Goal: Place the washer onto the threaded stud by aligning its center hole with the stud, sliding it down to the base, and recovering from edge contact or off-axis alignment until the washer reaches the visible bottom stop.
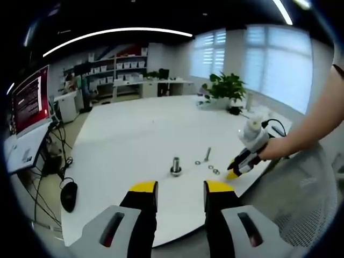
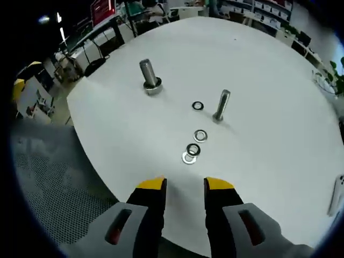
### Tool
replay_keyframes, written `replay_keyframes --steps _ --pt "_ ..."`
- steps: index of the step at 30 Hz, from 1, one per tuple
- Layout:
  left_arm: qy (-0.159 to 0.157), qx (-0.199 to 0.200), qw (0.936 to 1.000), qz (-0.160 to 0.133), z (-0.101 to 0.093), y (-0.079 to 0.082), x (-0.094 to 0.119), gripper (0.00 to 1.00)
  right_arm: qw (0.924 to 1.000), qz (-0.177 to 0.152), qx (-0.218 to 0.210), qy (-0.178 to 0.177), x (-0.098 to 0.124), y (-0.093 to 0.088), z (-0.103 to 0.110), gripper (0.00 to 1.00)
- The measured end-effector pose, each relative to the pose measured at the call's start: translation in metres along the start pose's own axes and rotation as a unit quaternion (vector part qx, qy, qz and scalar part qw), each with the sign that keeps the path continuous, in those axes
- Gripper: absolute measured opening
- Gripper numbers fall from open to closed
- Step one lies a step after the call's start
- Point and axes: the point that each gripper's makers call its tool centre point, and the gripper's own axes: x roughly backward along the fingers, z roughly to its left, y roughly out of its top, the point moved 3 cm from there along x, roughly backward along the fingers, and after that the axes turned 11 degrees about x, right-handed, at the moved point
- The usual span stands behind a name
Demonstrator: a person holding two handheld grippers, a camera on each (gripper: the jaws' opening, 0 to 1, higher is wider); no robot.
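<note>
A: Where are the washers lying?

B: In the right gripper view, four washers are lying flat on the white table [image 2: 258,134]. One dark washer [image 2: 198,106] is lying just beside the slim stud [image 2: 222,105]. A second washer [image 2: 200,135] is lying nearer to the camera. The last pair [image 2: 190,153] is touching or overlapping; I cannot tell which of the two is on top.

A: And the studs?

B: The slim stud is standing upright, a little tilted in the picture. A thicker stud [image 2: 149,75] is standing well apart from it on a wide base. No washer is sitting on either one.

A: What are the grippers doing?

B: The right gripper [image 2: 184,187] is hovering over the table edge near the washer pair, its yellow-tipped jaws standing apart and holding nothing. In the left gripper view, the left gripper [image 1: 180,188] is also showing parted, empty jaws, facing the thick stud [image 1: 176,165].

A: Is something hard to see?

B: Yes. In the left gripper view the washers [image 1: 209,167] are only tiny rings, hard to count. The right gripper [image 1: 235,172] is coming in there from the right, held by a hand [image 1: 274,148], but its jaws are too small to judge from there.
</note>
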Motion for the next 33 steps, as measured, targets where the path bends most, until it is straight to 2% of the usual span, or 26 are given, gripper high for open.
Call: replay_keyframes --steps 4,9,21,25,26,29,33 --pt "0.001 0.002 1.0 0.004 0.001 -0.001 0.0 0.32 0.9998 -0.009 0.014 -0.007 -0.003 0.014 -0.004 0.29" --pt "0.004 0.001 1.0 0.008 0.002 -0.003 -0.001 0.32 0.9994 -0.003 0.034 -0.009 -0.01 0.021 -0.01 0.26" --pt "0.006 0.002 0.9999 0.014 0.002 -0.004 -0.002 0.31 0.9989 0.017 0.044 -0.001 -0.017 0.021 -0.006 0.21" --pt "0.006 0.002 0.9999 0.016 0.002 -0.005 -0.002 0.31 0.9972 0.028 0.069 -0.004 -0.02 0.015 -0.005 0.21" --pt "0.006 0.001 0.9998 0.017 0.002 -0.005 -0.002 0.31 0.9975 0.016 0.069 -0.007 -0.019 0.018 -0.006 0.21" --pt "0.008 0.001 0.9998 0.017 0.003 -0.005 -0.002 0.31 0.9981 0.015 0.06 -0.007 -0.02 0.019 -0.007 0.2" --pt "0.01 0.0 0.9998 0.018 0.003 -0.006 -0.002 0.31 0.9973 0.019 0.07 -0.009 -0.02 0.019 -0.007 0.16"
